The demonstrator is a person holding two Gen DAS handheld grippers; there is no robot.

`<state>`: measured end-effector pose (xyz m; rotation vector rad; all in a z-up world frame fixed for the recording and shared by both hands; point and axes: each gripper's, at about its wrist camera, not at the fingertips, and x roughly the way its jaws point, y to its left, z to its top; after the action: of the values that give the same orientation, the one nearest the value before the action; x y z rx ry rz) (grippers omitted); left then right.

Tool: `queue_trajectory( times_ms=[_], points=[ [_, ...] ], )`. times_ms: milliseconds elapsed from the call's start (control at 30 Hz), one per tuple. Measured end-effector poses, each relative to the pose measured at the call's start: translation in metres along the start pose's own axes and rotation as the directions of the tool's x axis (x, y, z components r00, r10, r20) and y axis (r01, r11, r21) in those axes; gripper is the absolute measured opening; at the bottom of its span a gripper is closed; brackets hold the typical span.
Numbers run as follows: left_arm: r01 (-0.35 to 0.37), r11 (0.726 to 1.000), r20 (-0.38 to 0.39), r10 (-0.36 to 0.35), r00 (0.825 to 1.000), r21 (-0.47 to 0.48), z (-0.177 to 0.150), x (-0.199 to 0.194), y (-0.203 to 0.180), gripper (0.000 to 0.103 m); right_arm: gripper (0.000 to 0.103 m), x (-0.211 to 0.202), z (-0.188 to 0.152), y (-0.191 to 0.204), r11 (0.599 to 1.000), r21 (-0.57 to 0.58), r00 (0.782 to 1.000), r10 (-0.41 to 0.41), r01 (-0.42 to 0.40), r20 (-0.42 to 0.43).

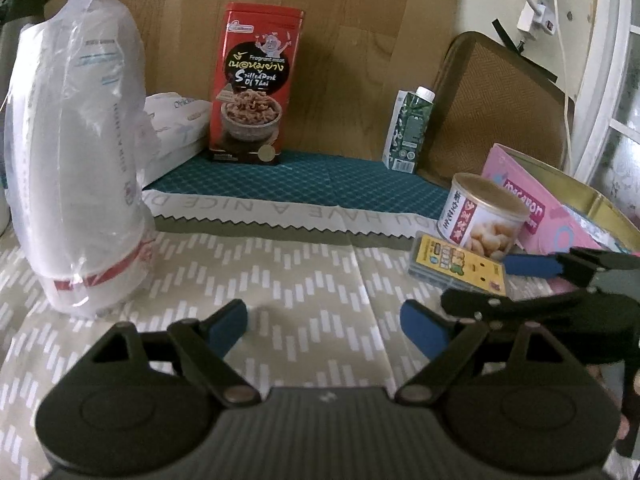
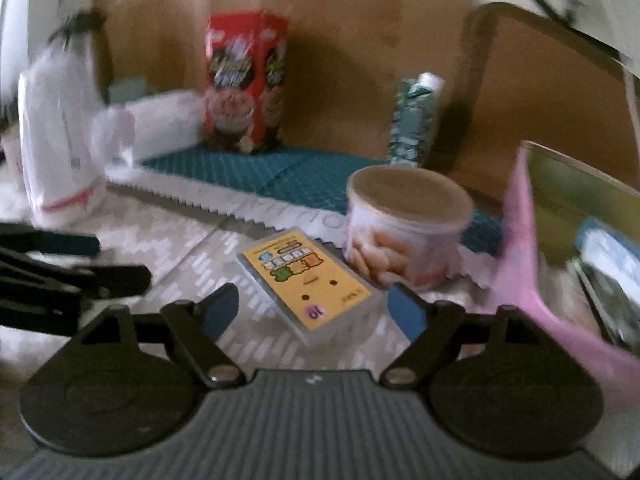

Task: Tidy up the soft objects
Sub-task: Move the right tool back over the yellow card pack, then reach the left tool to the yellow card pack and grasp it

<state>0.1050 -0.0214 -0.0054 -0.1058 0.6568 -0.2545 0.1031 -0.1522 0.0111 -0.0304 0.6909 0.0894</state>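
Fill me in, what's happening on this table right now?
A person holds a gripper in each hand; both are open and empty. The left gripper hovers over bare tablecloth near a bagged stack of cups. The right gripper points at a yellow card pack beside a snack can.

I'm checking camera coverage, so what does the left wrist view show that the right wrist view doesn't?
Only the left wrist view shows the wall plugs and cables and the sharp print on the red Grilled Pork tin. Only the right wrist view looks into the gold box behind the pink flap and has the yellow card case between the open right gripper. Both show the bagged paper cups, the carton, the snack can and the open left gripper.
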Motion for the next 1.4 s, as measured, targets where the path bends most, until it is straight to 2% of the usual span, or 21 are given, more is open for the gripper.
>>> queue_trajectory(
  times_ms=[67,100,133,367,467,533,700,1067,1400],
  points=[
    [0.001,1.000,0.000,-0.001,1.000,-0.002,0.000,0.000,0.000,0.087,0.083,0.003,0.002,-0.003,0.999,0.022,1.000,0.028,-0.028,-0.003],
    [0.002,1.000,0.000,-0.002,1.000,-0.003,0.000,0.000,0.000,0.087,0.072,0.002,0.002,-0.005,0.998,0.039,0.999,0.048,-0.048,-0.003],
    [0.001,1.000,0.000,-0.001,1.000,-0.004,0.000,0.000,0.000,0.087,0.070,0.002,0.001,-0.006,0.997,0.052,0.998,0.066,-0.066,-0.004],
    [-0.005,1.000,0.000,0.005,1.000,-0.002,0.000,-0.001,0.001,0.088,0.069,-0.032,-0.023,0.021,0.997,0.018,0.997,0.073,-0.073,0.024],
    [-0.010,1.000,-0.003,0.010,1.000,0.005,-0.001,0.000,0.000,0.090,0.069,-0.052,-0.038,0.026,0.994,0.036,0.994,0.102,-0.103,0.028],
    [-0.012,1.000,-0.005,0.012,1.000,0.009,-0.001,0.000,-0.001,0.094,0.069,-0.064,-0.047,0.031,0.995,0.027,0.995,0.099,-0.100,0.029],
    [-0.021,1.000,-0.008,0.021,1.000,0.015,-0.002,0.000,-0.002,0.095,0.070,-0.090,-0.069,0.040,0.993,0.047,0.994,0.103,-0.105,0.045],
    [-0.052,0.997,-0.019,0.054,0.998,0.054,-0.004,0.002,-0.007,0.096,0.070,-0.108,-0.086,0.042,0.981,0.140,0.989,0.120,-0.131,0.086],
    [-0.074,0.993,-0.035,0.077,0.996,0.092,-0.005,0.004,-0.012,0.100,0.070,-0.115,-0.101,0.054,0.992,0.070,0.987,0.094,-0.104,0.131]
  ],
)
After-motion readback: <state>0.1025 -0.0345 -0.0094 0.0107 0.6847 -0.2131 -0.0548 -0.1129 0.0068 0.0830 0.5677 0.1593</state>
